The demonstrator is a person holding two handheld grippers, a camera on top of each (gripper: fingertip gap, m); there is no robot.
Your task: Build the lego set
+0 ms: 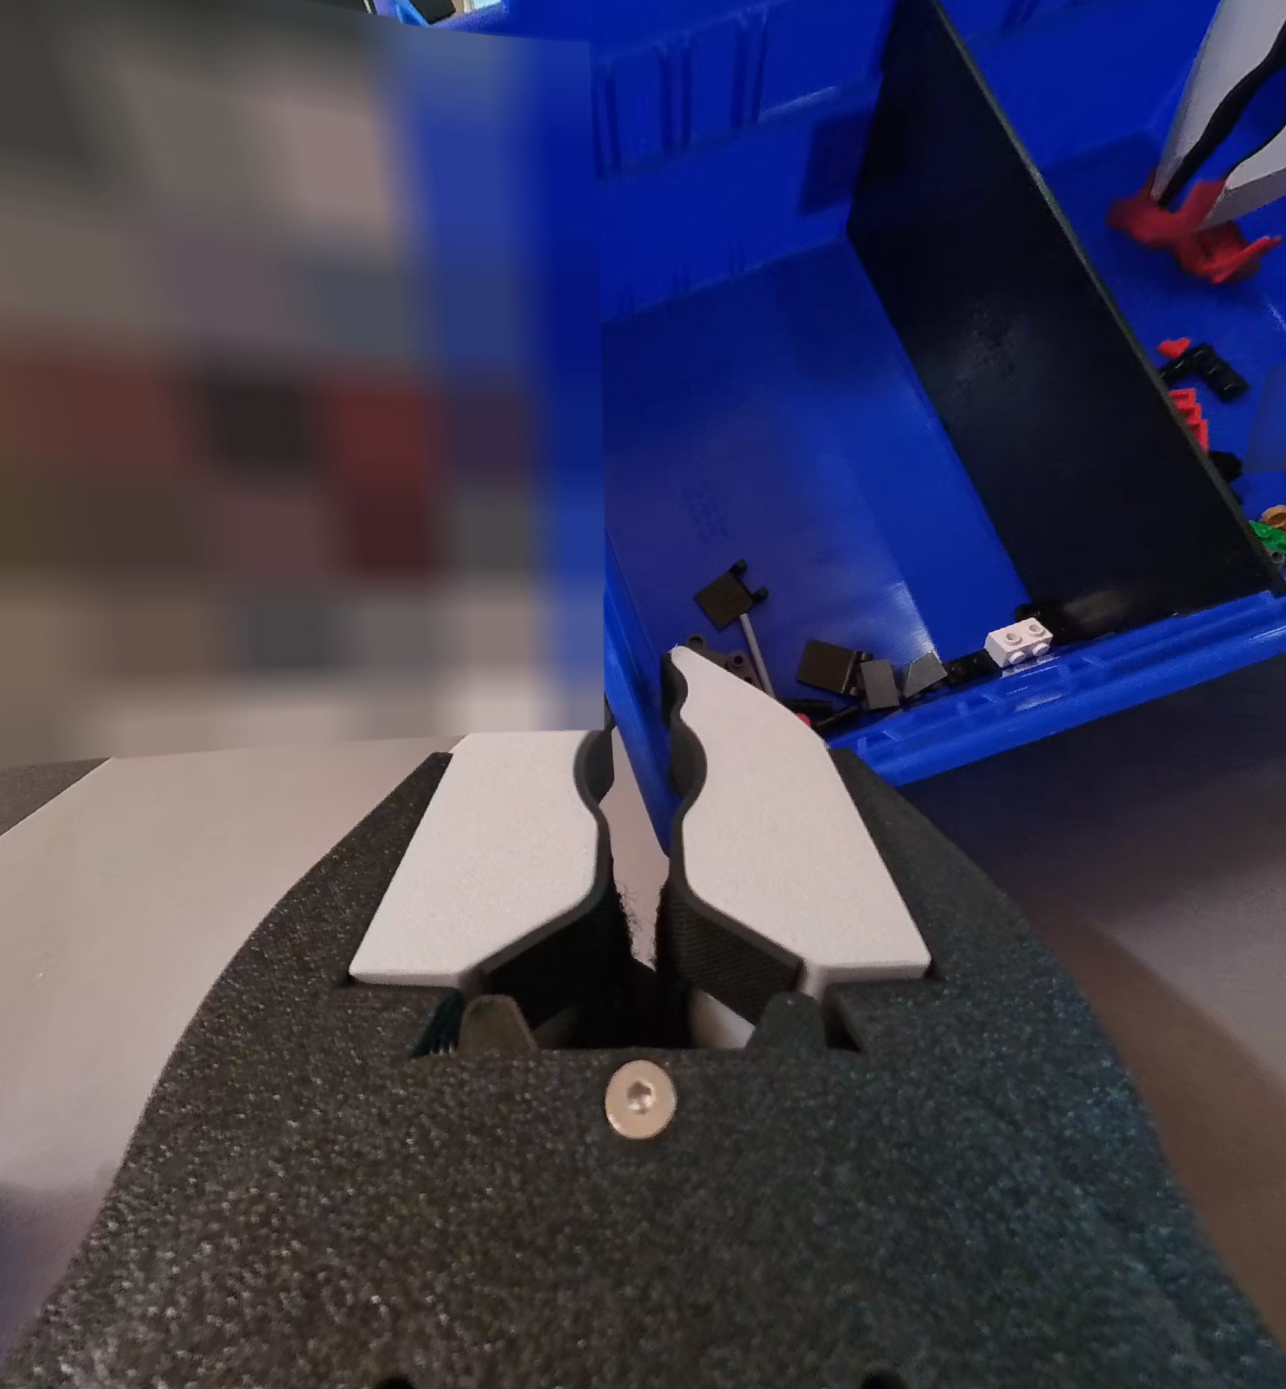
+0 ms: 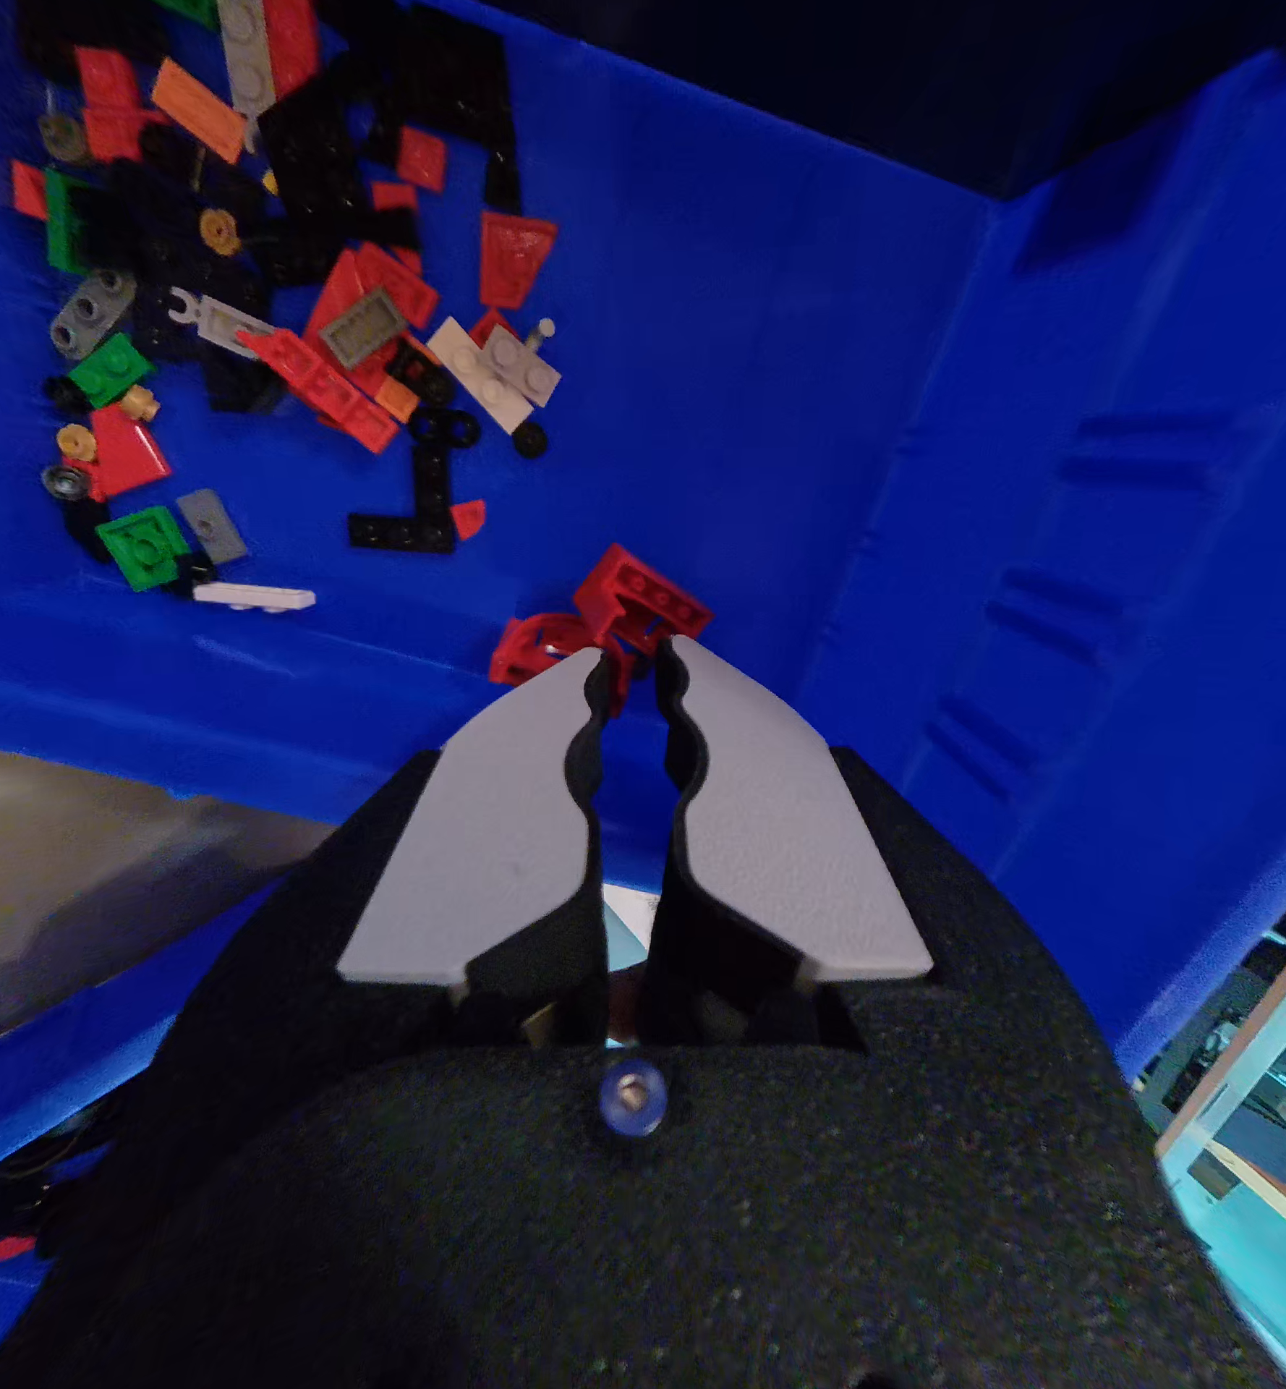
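Red lego piece (image 2: 644, 601) sits between the tips of the right gripper (image 2: 631, 652), low in the blue bin (image 2: 775, 376), apparently pinched at one edge; jaws narrow. Risk: so thin a hold lets it twist out, or drags up the red piece (image 2: 531, 646) touching it. Left gripper (image 1: 636, 740) straddles the bin's wall, nearly closed, a tip hidden; cannot tell if clamped. Bin may tip.

The left wrist view's upper left is blurred out, hiding one of the left gripper's fingers (image 1: 520, 827) at its tip.
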